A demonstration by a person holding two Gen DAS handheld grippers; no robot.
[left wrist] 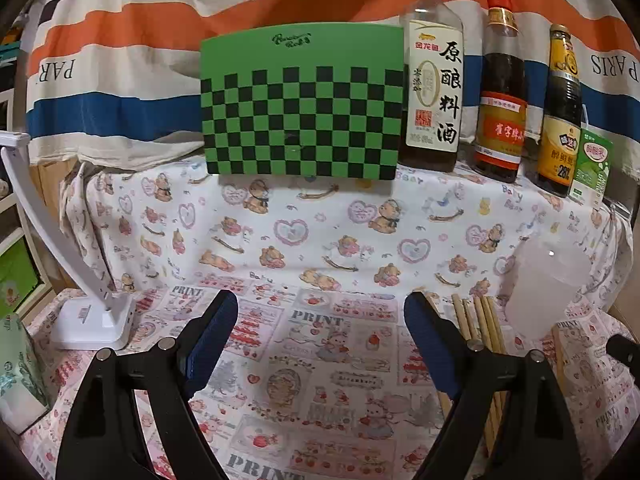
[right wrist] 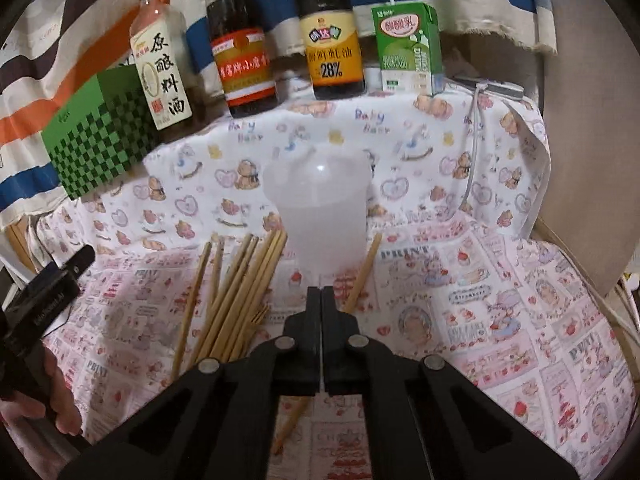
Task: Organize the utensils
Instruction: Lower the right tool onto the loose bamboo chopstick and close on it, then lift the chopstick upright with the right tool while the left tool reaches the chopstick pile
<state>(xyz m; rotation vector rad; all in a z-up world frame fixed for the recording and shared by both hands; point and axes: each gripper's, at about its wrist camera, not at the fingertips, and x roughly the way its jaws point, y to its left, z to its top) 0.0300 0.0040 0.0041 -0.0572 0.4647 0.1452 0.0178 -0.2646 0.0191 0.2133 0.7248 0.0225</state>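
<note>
Several wooden chopsticks (right wrist: pixel 240 292) lie fanned on the printed tablecloth, left of a translucent plastic cup (right wrist: pixel 320 216) that stands upright. One more chopstick (right wrist: pixel 364 268) lies apart at the cup's right and runs under my right gripper (right wrist: pixel 322 292). That gripper is shut just in front of the cup's base, and I see nothing between its fingertips. My left gripper (left wrist: pixel 320 320) is open over bare cloth with nothing between its fingers. The chopsticks (left wrist: pixel 480 320) lie just right of its right finger, and the cup (left wrist: pixel 544 288) stands further right. A hand (right wrist: pixel 60 392) holds the left gripper.
A green checkered board (left wrist: pixel 300 104) leans at the back, with three sauce bottles (left wrist: pixel 500 112) and a green drink carton (right wrist: pixel 408 48) to its right. A white desk lamp (left wrist: pixel 92 320) stands at the left, beside a tissue pack (left wrist: pixel 16 376). A white cable (right wrist: pixel 476 140) hangs at the right.
</note>
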